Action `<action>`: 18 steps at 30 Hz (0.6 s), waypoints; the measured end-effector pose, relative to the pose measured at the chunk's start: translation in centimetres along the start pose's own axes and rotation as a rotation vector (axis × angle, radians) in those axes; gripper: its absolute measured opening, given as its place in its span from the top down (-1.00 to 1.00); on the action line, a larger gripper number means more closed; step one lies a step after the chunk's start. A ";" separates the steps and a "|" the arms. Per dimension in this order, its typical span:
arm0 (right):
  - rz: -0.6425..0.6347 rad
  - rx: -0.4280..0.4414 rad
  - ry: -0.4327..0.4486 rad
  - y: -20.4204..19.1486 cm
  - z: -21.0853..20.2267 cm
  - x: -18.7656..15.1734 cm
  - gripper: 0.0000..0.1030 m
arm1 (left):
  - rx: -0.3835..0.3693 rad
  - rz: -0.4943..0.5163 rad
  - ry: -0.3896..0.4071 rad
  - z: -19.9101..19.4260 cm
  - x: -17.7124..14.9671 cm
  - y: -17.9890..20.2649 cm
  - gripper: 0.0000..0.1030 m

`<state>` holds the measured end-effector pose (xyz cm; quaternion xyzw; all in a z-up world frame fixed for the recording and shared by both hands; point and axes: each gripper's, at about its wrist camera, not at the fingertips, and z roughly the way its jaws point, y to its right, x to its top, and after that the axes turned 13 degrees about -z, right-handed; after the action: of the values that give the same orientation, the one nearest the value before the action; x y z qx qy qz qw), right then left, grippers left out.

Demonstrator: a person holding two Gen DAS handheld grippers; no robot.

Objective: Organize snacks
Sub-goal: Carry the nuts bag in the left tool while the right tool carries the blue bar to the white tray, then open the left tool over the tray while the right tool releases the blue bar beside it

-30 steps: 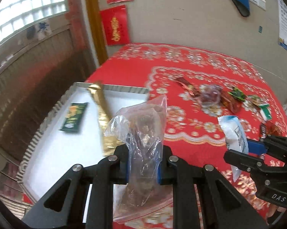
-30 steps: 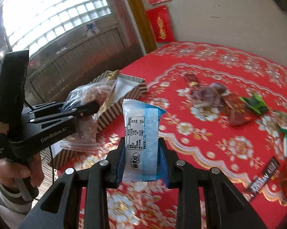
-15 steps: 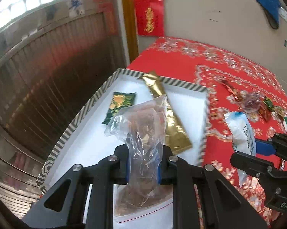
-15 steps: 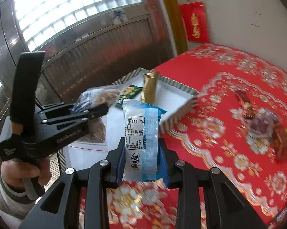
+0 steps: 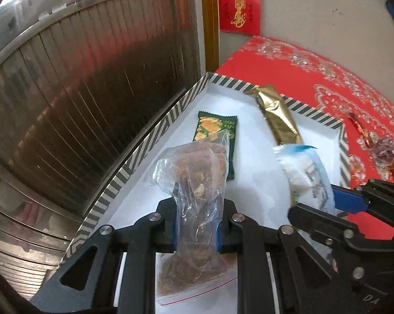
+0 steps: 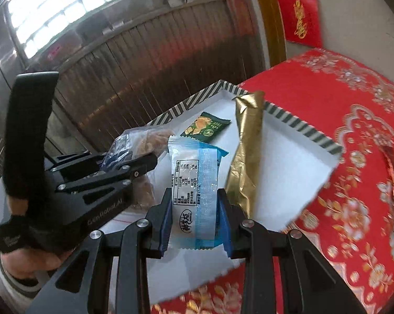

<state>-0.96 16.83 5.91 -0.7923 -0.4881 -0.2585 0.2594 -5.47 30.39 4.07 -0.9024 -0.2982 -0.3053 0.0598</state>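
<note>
My left gripper [image 5: 195, 225] is shut on a clear plastic bag of brown snacks [image 5: 194, 180] and holds it over the white tray with a striped rim [image 5: 155, 136]. My right gripper [image 6: 195, 225] is shut on a white and blue snack packet [image 6: 195, 193], also over the tray [image 6: 304, 130], just right of the left gripper [image 6: 134, 167]. The right gripper shows in the left wrist view [image 5: 325, 212] with its packet [image 5: 307, 178]. A green packet [image 5: 218, 136] [image 6: 206, 128] and a gold packet [image 5: 278, 115] [image 6: 246, 151] lie in the tray.
The tray sits at the left edge of a table with a red patterned cloth [image 6: 354, 120]. Several loose wrapped snacks [image 5: 380, 149] lie on the cloth to the right. A metal shutter wall [image 5: 79, 91] stands close behind the tray.
Both grippers have moved left from above the red cloth to above the tray, each still holding its snack. The right gripper has drawn closer to the left one.
</note>
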 end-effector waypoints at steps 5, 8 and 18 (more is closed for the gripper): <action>0.010 -0.019 -0.035 0.5 1.9 0.4 0.39 | 0.017 -0.010 -0.021 1.3 0.2 -0.5 0.59; 0.025 -0.017 -0.045 0.7 2.3 0.4 0.39 | 0.023 -0.010 -0.020 1.5 0.2 -0.5 0.59; -0.001 -0.029 -0.059 -0.2 2.3 0.5 0.30 | 0.030 -0.044 -0.019 1.7 -0.1 -0.7 0.33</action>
<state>-0.55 18.73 4.63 -0.8030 -0.4921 -0.2424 0.2331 -5.03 31.38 2.58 -0.8975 -0.3229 -0.2936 0.0636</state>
